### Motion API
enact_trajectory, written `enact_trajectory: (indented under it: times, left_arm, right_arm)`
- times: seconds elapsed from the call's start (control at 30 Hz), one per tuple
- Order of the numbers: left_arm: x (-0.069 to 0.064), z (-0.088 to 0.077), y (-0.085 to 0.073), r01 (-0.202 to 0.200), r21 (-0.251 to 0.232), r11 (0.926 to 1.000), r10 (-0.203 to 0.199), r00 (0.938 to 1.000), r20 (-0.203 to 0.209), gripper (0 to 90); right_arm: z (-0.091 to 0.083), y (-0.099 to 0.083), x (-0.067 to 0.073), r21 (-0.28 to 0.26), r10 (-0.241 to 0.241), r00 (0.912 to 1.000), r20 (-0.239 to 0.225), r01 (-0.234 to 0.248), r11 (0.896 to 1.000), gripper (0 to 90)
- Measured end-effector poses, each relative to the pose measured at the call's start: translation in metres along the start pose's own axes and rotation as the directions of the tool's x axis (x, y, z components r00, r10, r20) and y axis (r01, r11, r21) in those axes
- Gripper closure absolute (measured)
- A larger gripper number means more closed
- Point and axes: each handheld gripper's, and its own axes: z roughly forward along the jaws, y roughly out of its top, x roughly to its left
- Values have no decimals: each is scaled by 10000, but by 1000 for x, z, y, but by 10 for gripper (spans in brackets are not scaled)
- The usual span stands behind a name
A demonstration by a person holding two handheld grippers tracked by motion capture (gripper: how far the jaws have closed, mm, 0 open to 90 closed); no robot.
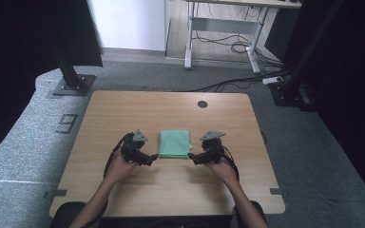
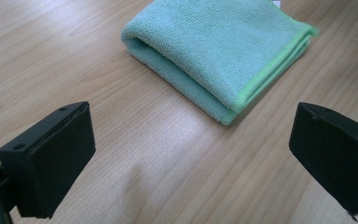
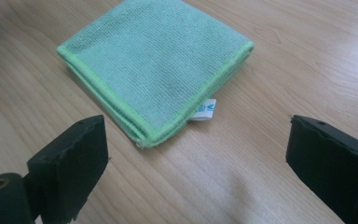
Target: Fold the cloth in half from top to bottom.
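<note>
On the wooden table (image 1: 123, 109), a folded green cloth (image 1: 175, 143) lies between the left gripper (image 1: 148, 159) and right gripper (image 1: 195, 158), both jaws wide and empty; soft and light (likely limp), it seems best pinched at a hemmed corner.

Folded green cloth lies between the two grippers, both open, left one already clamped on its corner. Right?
Not quite. The left gripper holds nothing: the left gripper view shows its fingers wide apart, short of the cloth, with bare table between them. The cloth does lie between both grippers, and the right gripper is open too.
</note>
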Motion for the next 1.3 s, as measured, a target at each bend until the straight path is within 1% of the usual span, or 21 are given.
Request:
enact_trajectory:
  times: [0.07,0.13,0.23,0.5,0.63,0.8,1.03,1.3]
  left_arm:
    - [-1,-3,-1,-57,-40,10000,57,10000,-68,1]
    - [-3,-7,-2,-53,-107,9999,53,10000,-24,0]
    - [-5,-13,-3,-153,-169,9997,152,9998,-84,0]
    - [-9,-29,-9,-245,-274,9993,240,9996,-160,0]
    - [-9,-35,-14,-227,-295,9993,221,9996,-200,0]
    - [-8,-41,-26,-231,-246,9994,221,9990,-388,0]
    - [-3,-47,-45,81,-229,9997,-91,9989,-467,0]
    - [0,-46,-64,328,-109,9994,-333,9980,-541,0]
  right_arm:
    - [-4,-1,0,-41,-4,10000,-1,4,10000,57]
    - [-9,-2,1,-62,-16,10000,-2,16,10000,57]
    - [-16,-2,3,-173,-54,10000,-55,53,9998,54]
    - [-34,-7,7,-248,-183,9998,20,183,9995,9]
    - [-43,-11,8,-268,-212,9997,116,215,9994,1]
    - [-52,-18,6,-260,-207,9994,289,215,9994,0]
    - [-57,-34,2,-200,82,9991,423,-74,9998,0]
    - [-53,-54,-3,-15,480,9973,550,-480,9988,0]
